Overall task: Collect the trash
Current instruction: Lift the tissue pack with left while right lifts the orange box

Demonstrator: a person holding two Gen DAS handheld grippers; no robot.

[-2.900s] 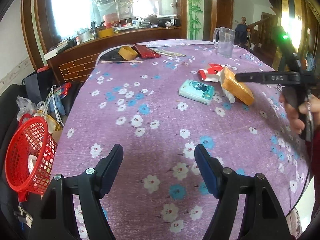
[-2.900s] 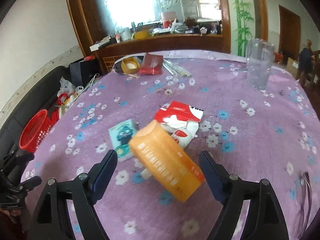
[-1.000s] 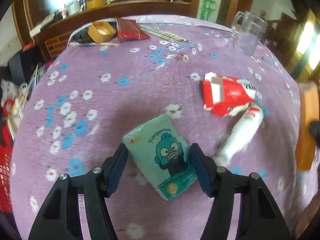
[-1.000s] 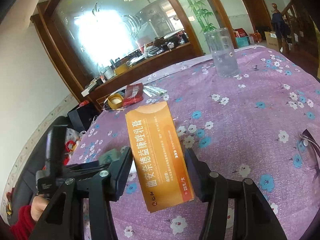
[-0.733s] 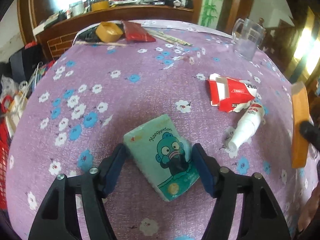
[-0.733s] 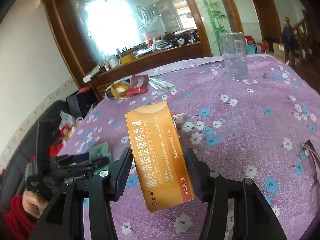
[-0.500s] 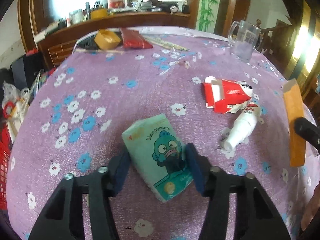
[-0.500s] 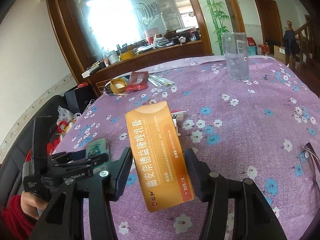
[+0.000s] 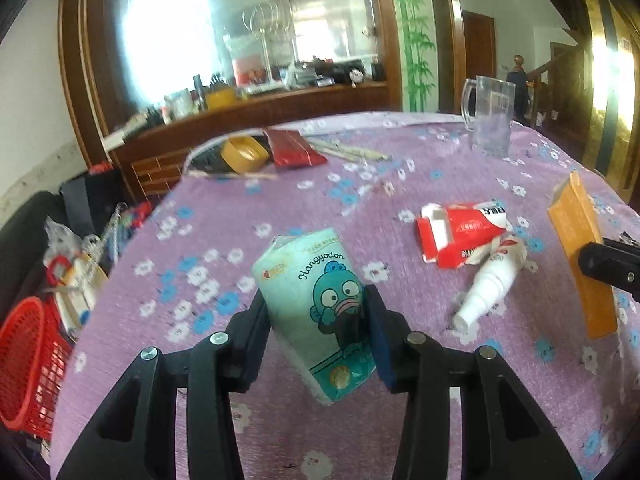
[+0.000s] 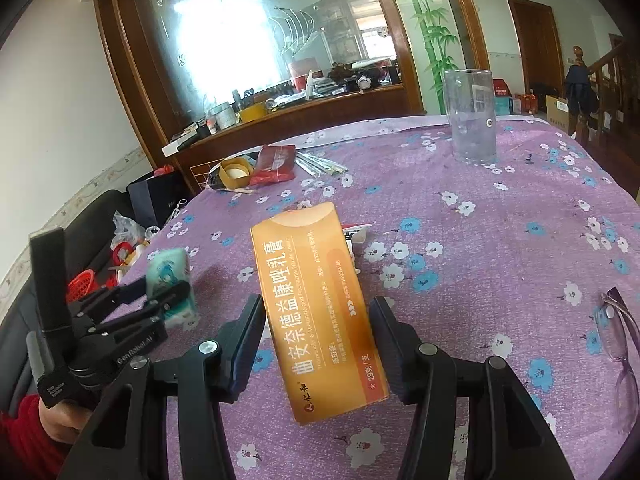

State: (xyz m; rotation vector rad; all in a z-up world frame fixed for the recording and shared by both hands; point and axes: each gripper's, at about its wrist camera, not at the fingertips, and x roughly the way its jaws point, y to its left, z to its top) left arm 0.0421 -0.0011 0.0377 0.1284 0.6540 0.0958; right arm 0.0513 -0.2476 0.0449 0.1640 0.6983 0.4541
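My left gripper (image 9: 318, 312) is shut on a teal tissue pack (image 9: 316, 300) with a cartoon fish, held above the purple flowered tablecloth (image 9: 240, 216). My right gripper (image 10: 318, 320) is shut on an orange medicine box (image 10: 316, 304), lifted above the table; the box also shows at the right of the left wrist view (image 9: 580, 256). A torn red and white box (image 9: 460, 236) and a white tube (image 9: 492, 280) lie on the table between the two. The left gripper with the pack shows in the right wrist view (image 10: 160, 292).
A red basket (image 9: 28, 364) sits low off the table's left edge, also in the right wrist view (image 10: 82, 284). A clear mug (image 9: 490, 120), a yellow tape roll (image 9: 244, 154) and a red packet (image 9: 290, 148) stand at the far side. Glasses (image 10: 620, 336) lie at right.
My left gripper closed on the tissue pack and lifted it off the table, tilting it upright. My right gripper keeps holding the orange box raised.
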